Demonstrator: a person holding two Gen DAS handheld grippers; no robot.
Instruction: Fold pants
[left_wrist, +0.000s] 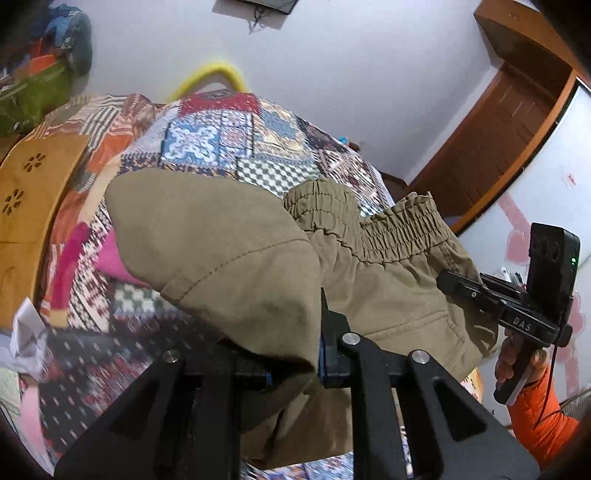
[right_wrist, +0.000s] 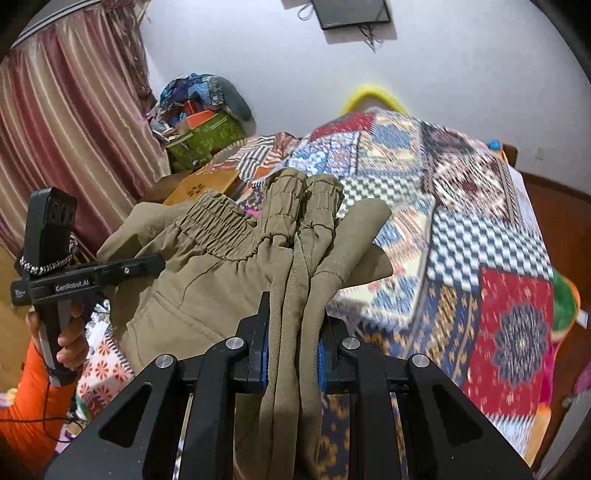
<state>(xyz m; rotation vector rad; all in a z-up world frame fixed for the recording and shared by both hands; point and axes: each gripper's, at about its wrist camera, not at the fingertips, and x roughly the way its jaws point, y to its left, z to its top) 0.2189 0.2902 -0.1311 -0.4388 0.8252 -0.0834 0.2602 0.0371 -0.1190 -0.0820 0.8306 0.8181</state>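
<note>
Khaki pants (left_wrist: 221, 251) with an elastic waistband (left_wrist: 399, 229) hang lifted above the bed, held between both grippers. In the left wrist view my left gripper (left_wrist: 295, 354) is shut on a fold of the cloth, which drapes over its left finger and hides it. Further right, the right gripper (left_wrist: 443, 281) bites into the pants near the pocket. In the right wrist view my right gripper (right_wrist: 293, 339) is shut on bunched leg fabric of the pants (right_wrist: 207, 280), with the elastic cuffs (right_wrist: 303, 199) standing up beyond it. The left gripper (right_wrist: 160, 264) grips the waist side.
A patchwork quilt (right_wrist: 461, 240) covers the bed below the pants. A wooden headboard (left_wrist: 33, 206) is at the left, a wooden door (left_wrist: 498, 140) at the right. Striped curtains (right_wrist: 66, 129) and a pile of bags (right_wrist: 207, 122) stand behind. Orange sleeves (left_wrist: 539, 417) hold the handles.
</note>
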